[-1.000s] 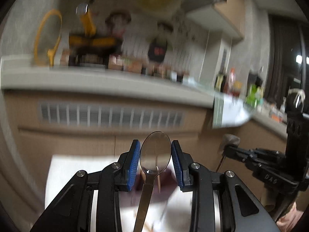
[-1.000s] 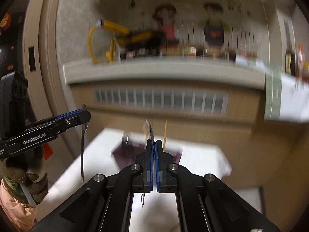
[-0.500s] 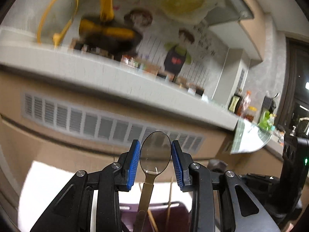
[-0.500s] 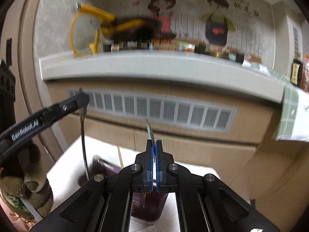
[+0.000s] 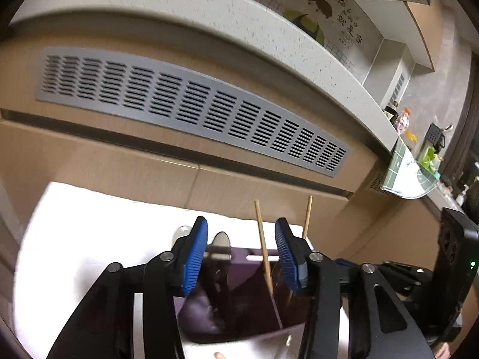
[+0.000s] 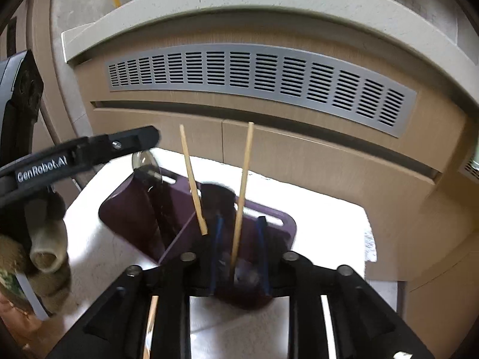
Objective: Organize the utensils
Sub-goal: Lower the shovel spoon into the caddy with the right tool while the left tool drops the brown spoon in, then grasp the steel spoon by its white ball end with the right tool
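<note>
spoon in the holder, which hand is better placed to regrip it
Left: both grippers' jaws have just been opening, and the spoon stands between the left gripper's pads; the right gripper straddles a chopstick instead.

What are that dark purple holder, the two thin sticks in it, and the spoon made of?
Holder: probably plastic, glossy, with moulded slots and rounded corners. Sticks: likely wood or bamboo, pale tan and matte. Spoon: metal, apparently steel, with a mirror-bright bowl.
</note>
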Demonstrator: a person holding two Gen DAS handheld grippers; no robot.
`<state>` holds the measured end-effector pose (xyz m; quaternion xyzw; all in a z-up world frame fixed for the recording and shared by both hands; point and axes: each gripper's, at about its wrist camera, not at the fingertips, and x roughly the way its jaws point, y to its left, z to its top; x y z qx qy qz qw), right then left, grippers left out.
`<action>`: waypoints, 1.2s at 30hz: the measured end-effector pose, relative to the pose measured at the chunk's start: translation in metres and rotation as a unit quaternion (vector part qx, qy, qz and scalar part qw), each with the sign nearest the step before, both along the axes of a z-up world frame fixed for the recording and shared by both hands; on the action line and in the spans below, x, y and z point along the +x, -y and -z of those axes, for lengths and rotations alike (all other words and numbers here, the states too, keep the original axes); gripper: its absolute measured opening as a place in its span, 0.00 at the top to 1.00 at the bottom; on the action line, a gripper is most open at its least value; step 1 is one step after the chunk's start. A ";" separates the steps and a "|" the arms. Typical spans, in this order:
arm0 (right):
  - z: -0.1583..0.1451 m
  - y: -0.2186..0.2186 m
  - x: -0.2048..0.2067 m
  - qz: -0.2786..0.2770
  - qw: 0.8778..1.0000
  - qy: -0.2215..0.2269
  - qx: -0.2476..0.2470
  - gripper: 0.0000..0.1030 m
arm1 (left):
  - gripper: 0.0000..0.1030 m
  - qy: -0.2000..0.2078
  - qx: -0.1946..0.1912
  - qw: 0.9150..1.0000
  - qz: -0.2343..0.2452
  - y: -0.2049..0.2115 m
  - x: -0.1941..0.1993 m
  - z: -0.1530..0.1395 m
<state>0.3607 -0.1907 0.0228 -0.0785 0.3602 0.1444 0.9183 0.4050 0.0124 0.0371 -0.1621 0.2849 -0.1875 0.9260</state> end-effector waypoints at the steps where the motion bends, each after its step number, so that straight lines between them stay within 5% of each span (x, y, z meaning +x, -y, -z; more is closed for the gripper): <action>1: -0.001 0.006 -0.010 0.006 1.000 0.002 0.000 0.77 | 0.45 0.004 0.004 1.000 -0.004 -0.002 -0.005 -0.003; 6: 0.013 0.038 -0.051 0.052 0.999 -0.012 0.002 0.64 | 0.39 0.019 0.034 0.999 -0.020 -0.008 -0.047 -0.008; 17: 0.099 0.064 -0.140 0.153 0.983 -0.096 0.037 0.64 | 0.30 -0.026 0.133 0.990 -0.044 -0.003 -0.140 0.045; 28: 0.122 0.046 -0.148 0.164 0.983 -0.088 -0.001 0.66 | 0.27 -0.100 0.134 0.985 -0.040 -0.017 -0.173 0.094; 31: 0.122 0.045 -0.146 0.161 0.983 -0.091 -0.001 0.79 | 0.27 -0.114 0.130 0.984 -0.043 -0.022 -0.178 0.099; 36: 0.114 0.037 -0.160 0.149 0.985 -0.085 0.010 0.80 | 0.27 -0.113 0.130 0.984 -0.048 -0.029 -0.183 0.094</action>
